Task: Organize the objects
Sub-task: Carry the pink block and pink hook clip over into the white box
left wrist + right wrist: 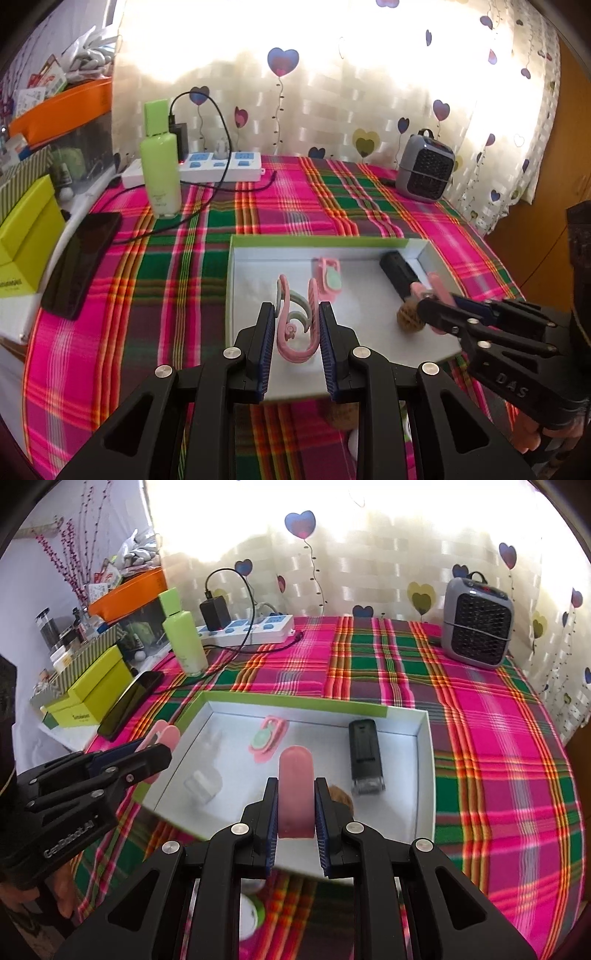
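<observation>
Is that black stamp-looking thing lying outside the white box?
No, the black stamper lies inside the white box, near its right wall.

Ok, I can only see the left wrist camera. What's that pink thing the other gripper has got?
Observer: In the right wrist view, the right gripper is shut on a flat pink piece with a rounded top end.
Operator: Is anything hiding behind my pink clip?
Observer: Yes. A small clear-white thing, too blurry to identify, lies inside the white box towards its left wall.
</observation>
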Motion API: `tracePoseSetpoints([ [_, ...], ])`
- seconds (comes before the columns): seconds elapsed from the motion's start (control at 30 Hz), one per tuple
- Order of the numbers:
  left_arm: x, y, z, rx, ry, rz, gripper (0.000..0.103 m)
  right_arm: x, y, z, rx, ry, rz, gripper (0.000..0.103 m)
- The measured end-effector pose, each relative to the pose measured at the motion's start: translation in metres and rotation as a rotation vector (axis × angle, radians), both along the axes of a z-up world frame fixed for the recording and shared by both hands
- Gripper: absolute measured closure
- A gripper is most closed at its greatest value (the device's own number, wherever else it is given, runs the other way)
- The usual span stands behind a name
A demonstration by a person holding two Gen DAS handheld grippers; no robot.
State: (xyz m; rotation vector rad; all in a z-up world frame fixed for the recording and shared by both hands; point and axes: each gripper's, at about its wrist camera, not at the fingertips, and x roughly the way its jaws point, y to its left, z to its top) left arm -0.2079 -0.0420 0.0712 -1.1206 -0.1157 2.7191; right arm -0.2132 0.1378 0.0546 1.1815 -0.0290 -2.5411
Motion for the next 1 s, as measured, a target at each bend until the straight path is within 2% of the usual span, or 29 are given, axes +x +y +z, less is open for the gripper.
tracePoseSetpoints([
  [0.27, -0.035, -0.006, -0.010, 0.039, -0.063, 0.007, 0.081, -0.031, -0.004, -0.008, 0.011, -0.034, -0.016, 0.084],
  [0.63, -0.066, 0.001, -0.027, -0.014, -0.093, 0.001, 0.081, -0.062, -0.015, -0.025, 0.040, -0.088, -0.020, 0.084],
  [1.0, -0.082, 0.004, -0.042, -0.018, -0.134, -0.005, 0.081, -0.077, -0.020, -0.037, 0.056, -0.124, -0.021, 0.084],
])
